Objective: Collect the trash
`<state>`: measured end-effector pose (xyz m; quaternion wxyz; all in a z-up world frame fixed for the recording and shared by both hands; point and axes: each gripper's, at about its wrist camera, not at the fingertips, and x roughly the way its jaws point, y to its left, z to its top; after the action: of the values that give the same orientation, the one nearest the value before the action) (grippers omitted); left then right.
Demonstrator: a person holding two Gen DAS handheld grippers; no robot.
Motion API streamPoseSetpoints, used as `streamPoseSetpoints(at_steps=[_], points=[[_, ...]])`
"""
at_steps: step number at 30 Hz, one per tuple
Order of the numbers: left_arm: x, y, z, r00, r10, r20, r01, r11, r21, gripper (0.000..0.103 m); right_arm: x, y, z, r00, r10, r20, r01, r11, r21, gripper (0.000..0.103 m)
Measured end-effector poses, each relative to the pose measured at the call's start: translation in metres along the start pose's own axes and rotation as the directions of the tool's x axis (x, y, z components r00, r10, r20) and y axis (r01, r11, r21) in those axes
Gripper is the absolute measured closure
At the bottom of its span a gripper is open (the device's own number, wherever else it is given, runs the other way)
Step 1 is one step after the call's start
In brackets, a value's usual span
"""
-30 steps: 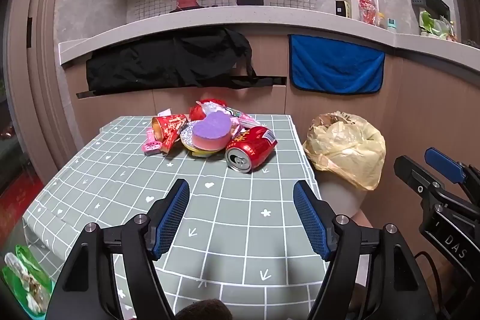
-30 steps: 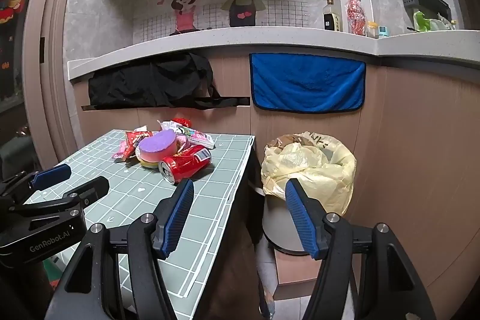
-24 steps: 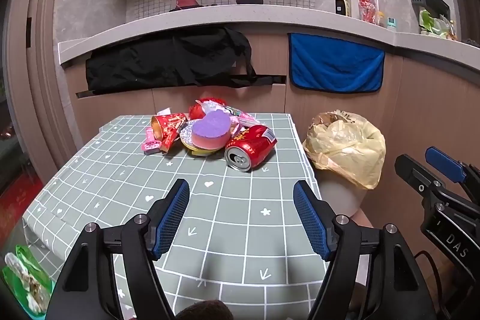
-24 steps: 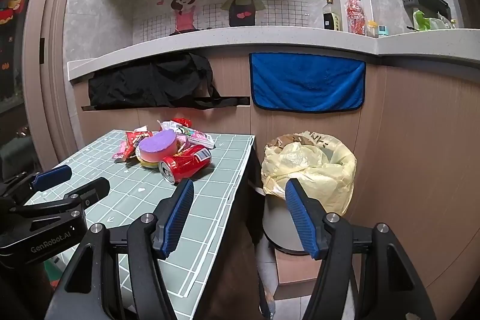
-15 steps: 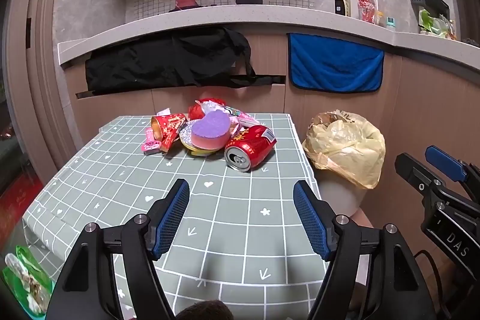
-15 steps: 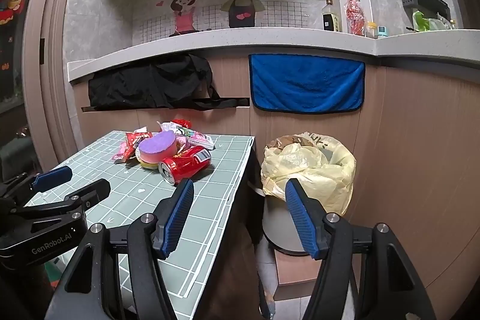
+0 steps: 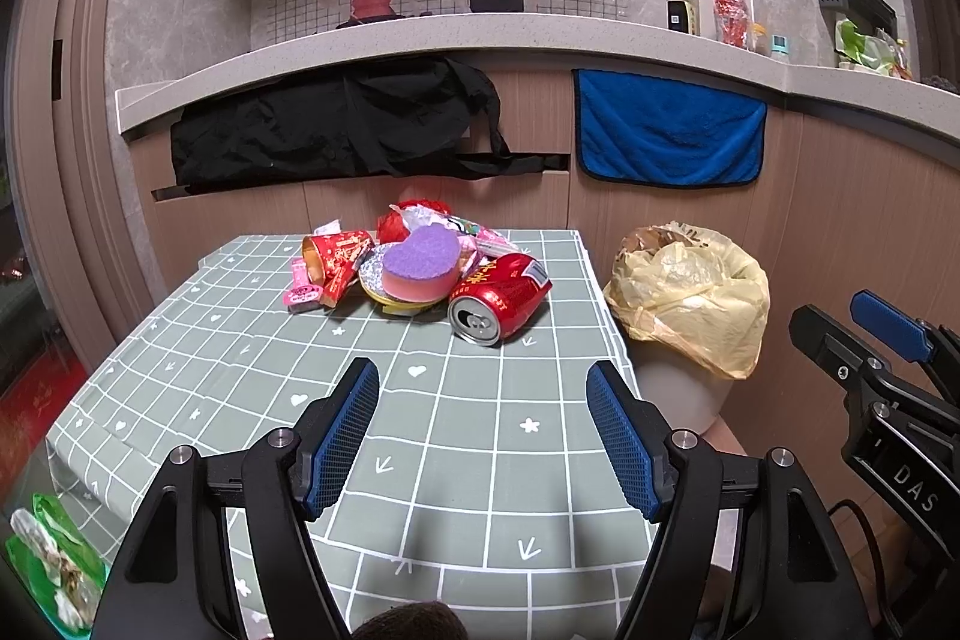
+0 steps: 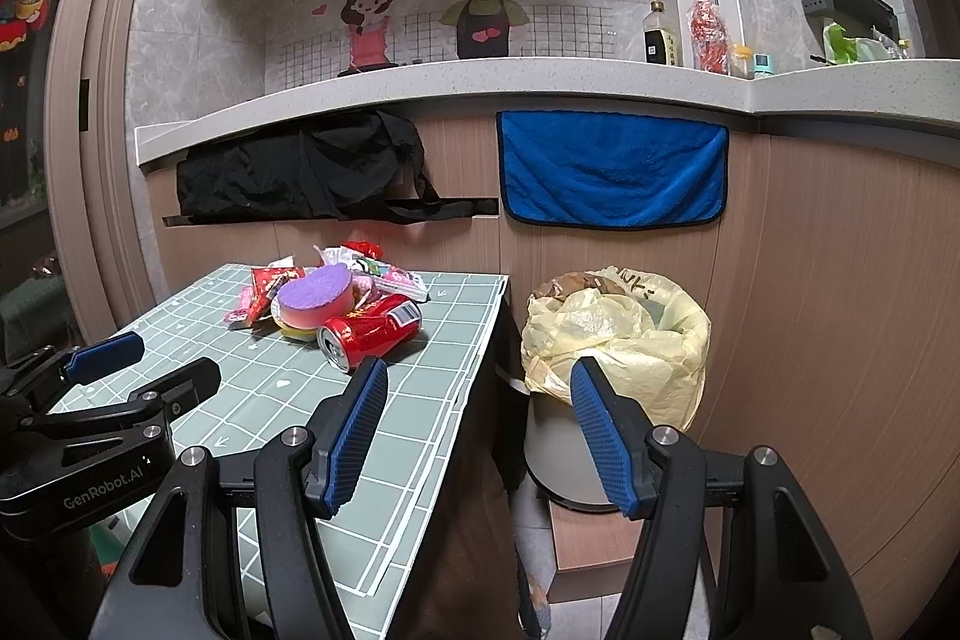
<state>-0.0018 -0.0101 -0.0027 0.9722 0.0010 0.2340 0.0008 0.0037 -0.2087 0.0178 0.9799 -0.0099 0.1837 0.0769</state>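
Trash [image 7: 414,274] sits heaped near the far edge of the tabletop [image 7: 468,436], toward its far right corner, which puts the pile close to the bin [image 7: 690,304] standing on the floor just off the tabletop's right edge. You hold the left hand-held gripper [image 7: 483,436] over the near part of the tabletop, released, jaws wide apart and empty, aimed at the heap, so it looks ready for a first pick rather than busy with one. The right hand-held gripper [image 8: 477,433] is likewise spread and holds nothing; it hangs past the right edge of the tabletop, facing the gap between tabletop and bin. The red can [image 7: 501,295] lies on its side at the near right of the heap, mouth toward you, touching the yellow dish under the heart-shaped purple sponge [image 7: 420,268]. Red wrappers [image 7: 333,262] and a pink packet [image 7: 300,289] lie on the left of the pile. The can is likely your easiest first target: it is nearest and nothing lies on it. The bin's yellow liner [image 8: 618,334] bulges with rubbish already, so a dropped piece could slide off.
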Motion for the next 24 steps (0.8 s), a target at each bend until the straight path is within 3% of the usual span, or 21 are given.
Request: streamPoseSetpoints(at_steps=[24], points=[[-0.010,0.006,0.010,1.000,0.002,0.029,-0.002,1.000,0.000,0.031,0.000,0.000,0.000,1.000,0.002,0.002,-0.002,1.000,0.002,0.042]])
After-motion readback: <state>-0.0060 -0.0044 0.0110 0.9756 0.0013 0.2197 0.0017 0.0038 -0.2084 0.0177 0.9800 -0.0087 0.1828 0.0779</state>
